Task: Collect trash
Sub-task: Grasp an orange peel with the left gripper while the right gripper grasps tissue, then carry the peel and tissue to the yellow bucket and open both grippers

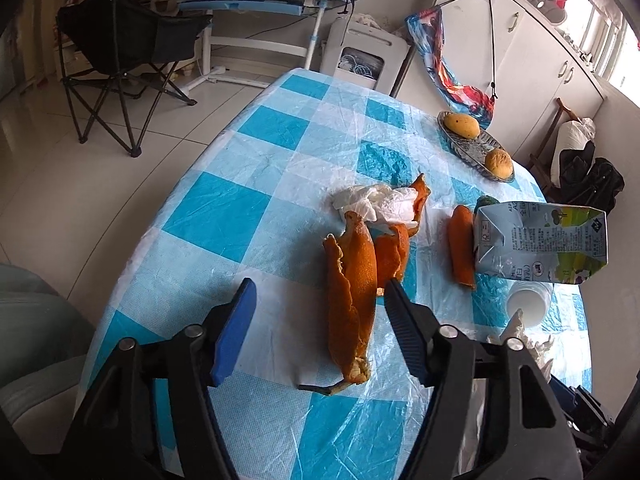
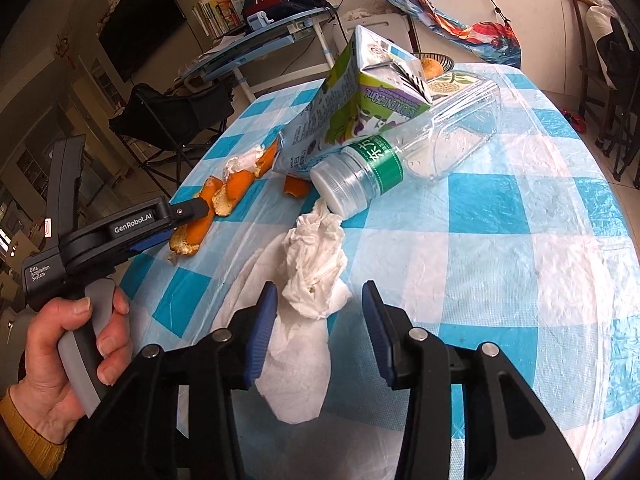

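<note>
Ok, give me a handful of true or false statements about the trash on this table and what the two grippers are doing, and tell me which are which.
1. The left gripper is open around the long orange peel. True.
2. The right gripper is clamped shut on the water bottle. False: it is open, with the crumpled tissue between its fingers, and the water bottle lies beyond it.
3. The milk carton stands upright. False: it is tipped over, leaning on the bottle.
4. The bottle lies on its side with its cap on. True.
5. The fruit dish is empty. False: it holds two pieces of fruit.
</note>
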### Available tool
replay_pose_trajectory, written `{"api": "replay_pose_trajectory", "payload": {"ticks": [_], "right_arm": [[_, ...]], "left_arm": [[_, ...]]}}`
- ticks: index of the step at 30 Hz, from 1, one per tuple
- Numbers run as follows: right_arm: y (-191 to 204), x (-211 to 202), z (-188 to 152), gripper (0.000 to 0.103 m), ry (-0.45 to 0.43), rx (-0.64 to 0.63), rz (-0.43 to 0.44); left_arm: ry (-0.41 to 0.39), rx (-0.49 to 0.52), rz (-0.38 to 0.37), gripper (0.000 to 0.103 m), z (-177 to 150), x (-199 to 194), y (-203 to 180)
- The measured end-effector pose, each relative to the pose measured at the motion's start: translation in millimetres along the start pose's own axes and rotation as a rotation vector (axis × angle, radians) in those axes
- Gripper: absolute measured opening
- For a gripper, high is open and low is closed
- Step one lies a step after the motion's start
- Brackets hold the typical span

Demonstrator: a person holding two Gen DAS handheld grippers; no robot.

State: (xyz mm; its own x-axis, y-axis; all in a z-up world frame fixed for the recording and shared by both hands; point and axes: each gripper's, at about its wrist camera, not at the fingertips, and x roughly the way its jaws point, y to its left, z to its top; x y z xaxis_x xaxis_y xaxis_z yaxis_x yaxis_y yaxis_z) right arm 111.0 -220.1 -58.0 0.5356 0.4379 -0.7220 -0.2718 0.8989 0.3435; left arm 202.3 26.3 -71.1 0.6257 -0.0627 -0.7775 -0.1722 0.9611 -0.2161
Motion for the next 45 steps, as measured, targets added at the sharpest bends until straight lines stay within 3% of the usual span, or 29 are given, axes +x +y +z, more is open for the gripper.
{"api": "replay_pose_trajectory", "payload": {"ticks": [1,3,4,5,7,10,19,24,32,38,42,43,45], "right_arm": [[0.4,0.6,0.9,0.043,-0.005,-0.007,-0.007],[4.8,2.4,1.7,0.045,-0.026,-0.042,-0.041],[7.8,3.6,2.3,0.045,-0.036,-0.064,-0.056],[10.8,4.0,2.8,0.043,-0.045,-0.085,-0.071],[14.7,1.8,3.6,0.023,-0.057,-0.111,-0.075],[12.2,-10.9,7.0,0.016,-0.099,-0.095,-0.040],[-28.7,-39.6,6.3,0.015,-0.152,0.155,0.152],[-12.9,-52.3,-2.2,0.015,-0.151,0.109,0.174],[32.5,-57.8,-62.8,0.015,-0.030,-0.010,0.184],[68.5,-50.9,-113.0,0.016,0.119,-0.119,0.153],[74.5,-36.5,-142.0,0.020,0.234,-0.154,0.098],[72.6,-37.0,-143.8,0.035,0.235,-0.147,0.080],[65.3,-43.2,-141.2,0.046,0.200,-0.104,0.070]], "left_arm": [[0.001,0.014,-0.023,0.037,-0.5,-0.6,-0.6],[0.020,0.036,-0.061,0.022,-1.9,-2.9,-3.8],[0.016,0.047,-0.059,0.020,-3.5,-6.2,-5.6],[0.017,0.055,-0.066,0.019,-5.2,-8.9,-6.4],[0.013,0.067,-0.079,0.018,-9.9,-16.6,-6.8],[-0.005,0.053,-0.108,0.017,-15.5,-34.4,-1.7],[-0.073,0.003,-0.203,0.017,-45.4,-88.9,14.1],[-0.090,0.027,-0.199,0.017,-71.0,-111.7,14.8],[-0.095,0.021,-0.198,0.017,-104.0,-137.5,26.8],[-0.080,0.053,-0.218,0.017,-125.1,-151.6,21.3],[-0.064,0.077,-0.226,0.017,-139.8,-160.3,16.6],[-0.055,0.080,-0.226,0.017,-143.5,-161.6,16.4],[-0.028,0.083,-0.221,0.017,-153.1,-162.5,16.7]]}}
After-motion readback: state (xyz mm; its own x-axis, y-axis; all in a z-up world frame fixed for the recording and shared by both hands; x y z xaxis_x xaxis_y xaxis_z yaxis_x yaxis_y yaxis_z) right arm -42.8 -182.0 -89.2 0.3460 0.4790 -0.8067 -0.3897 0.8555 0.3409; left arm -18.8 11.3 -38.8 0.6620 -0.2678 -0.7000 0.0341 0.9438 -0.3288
